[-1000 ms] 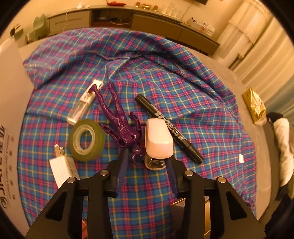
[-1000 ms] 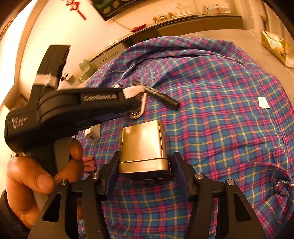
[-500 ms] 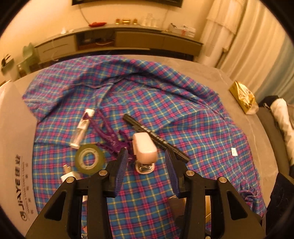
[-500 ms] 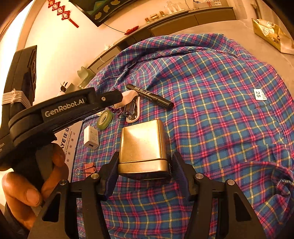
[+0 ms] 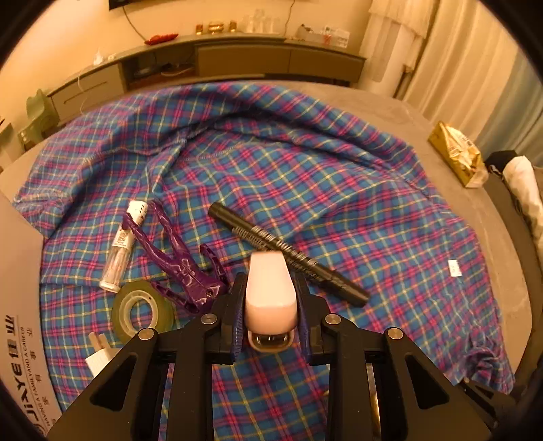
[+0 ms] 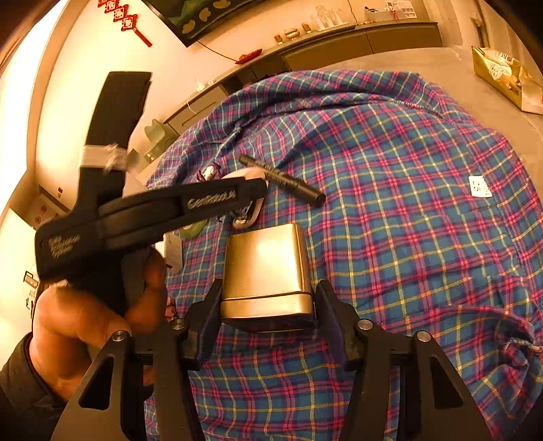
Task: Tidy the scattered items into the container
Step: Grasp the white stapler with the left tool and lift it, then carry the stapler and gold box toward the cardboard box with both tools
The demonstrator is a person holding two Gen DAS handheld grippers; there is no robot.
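The left gripper [image 6: 253, 190] is blurring in the right wrist view and covering most of the stapler [image 6: 249, 174] and tape roll [image 6: 193, 229]. The charger plug [image 5: 98, 356] is disappearing behind the gripper frame. The white box [image 5: 20, 305] is running off the left edge. The shelf ornaments [image 5: 213, 26] are too small to identify.

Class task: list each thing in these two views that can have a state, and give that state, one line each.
left gripper: shut on stapler
stapler: held, lifted
right gripper: shut on metal tin
metal tin: held
black marker: capped, lying on plaid cloth
tape roll: lying flat
clear tube: lying down
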